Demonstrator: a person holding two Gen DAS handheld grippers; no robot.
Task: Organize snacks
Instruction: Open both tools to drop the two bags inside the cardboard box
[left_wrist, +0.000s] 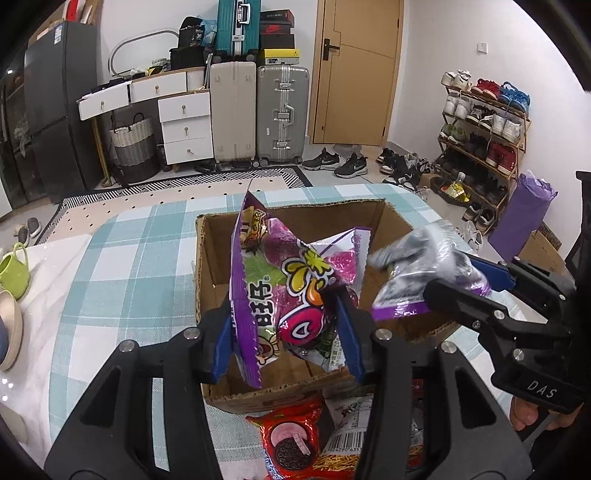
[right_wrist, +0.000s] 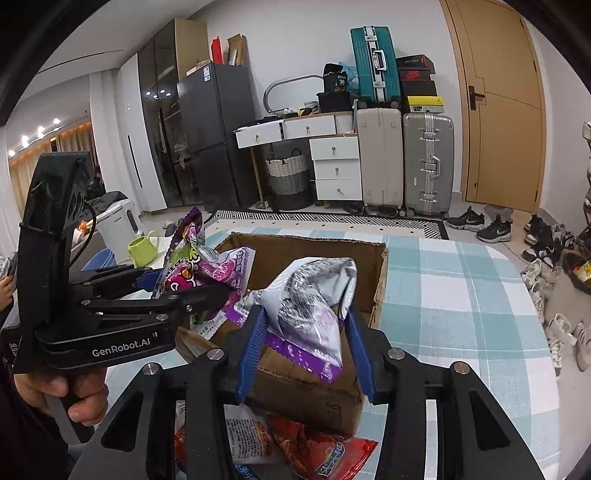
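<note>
Left wrist view: two snack bags held over the open cardboard box (left_wrist: 291, 221).

Left gripper (left_wrist: 288, 332) has its jaws closed on a purple candy bag (left_wrist: 280, 280); right gripper (right_wrist: 306, 332) pinches a silver-and-purple bag (right_wrist: 310, 295) just right of it, both above the box on the checked surface (left_wrist: 122, 266). Released too near the near rim, either crinkly bag could catch there and slide onto the red packets (left_wrist: 291, 439) outside.

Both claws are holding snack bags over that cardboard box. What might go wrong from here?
The left gripper and right gripper hang close together over the cardboard box, so they might bump. The purple candy bag is long and stands tall, so it may catch the rim. The silver-purple bag is crumpled and may slip.
</note>
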